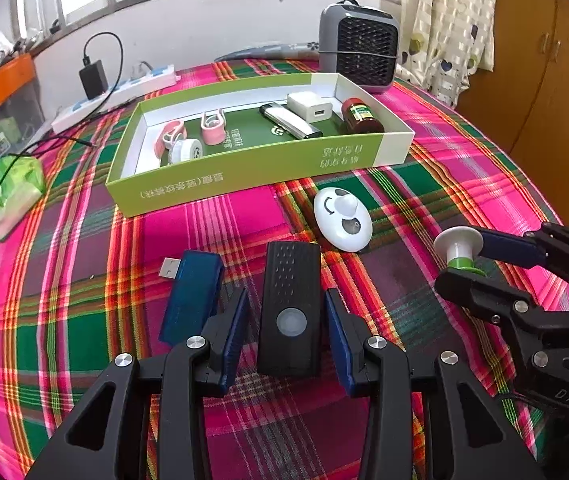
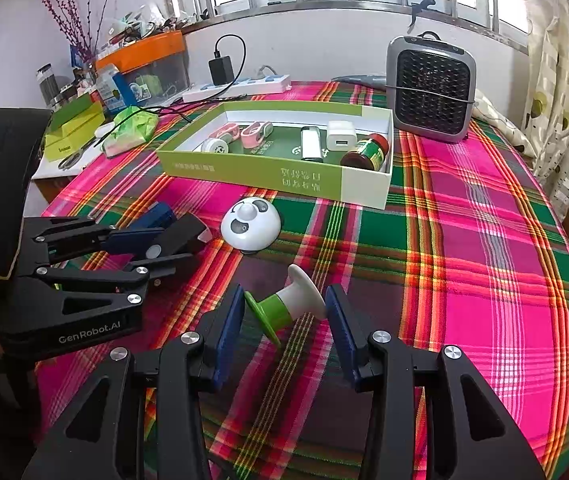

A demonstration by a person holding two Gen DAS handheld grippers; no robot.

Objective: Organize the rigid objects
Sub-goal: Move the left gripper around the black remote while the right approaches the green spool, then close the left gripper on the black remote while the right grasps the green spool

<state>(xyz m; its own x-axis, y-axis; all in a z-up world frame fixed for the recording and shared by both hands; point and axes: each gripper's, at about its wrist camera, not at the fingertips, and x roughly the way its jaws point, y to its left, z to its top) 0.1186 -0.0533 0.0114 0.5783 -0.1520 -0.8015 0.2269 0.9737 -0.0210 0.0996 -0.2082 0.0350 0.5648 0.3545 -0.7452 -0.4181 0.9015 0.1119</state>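
A green and white box (image 1: 244,164) on the plaid cloth holds pink clips, a tape roll, a lighter, a white charger and a brown jar (image 1: 362,116). My left gripper (image 1: 287,320) is open around a black device (image 1: 290,308) lying on the cloth, its pads beside it without touching. A blue USB stick (image 1: 192,296) lies just left. My right gripper (image 2: 284,312) is open around a white and green spool (image 2: 286,306) lying on its side. A white round panda-face gadget (image 2: 250,228) sits in front of the box (image 2: 276,172).
A grey fan heater (image 2: 430,88) stands behind the box at the right. A white power strip (image 2: 240,86) with a black adapter lies at the back. A green plastic bag (image 1: 14,188) sits at the left edge. Clutter fills a side shelf (image 2: 72,128).
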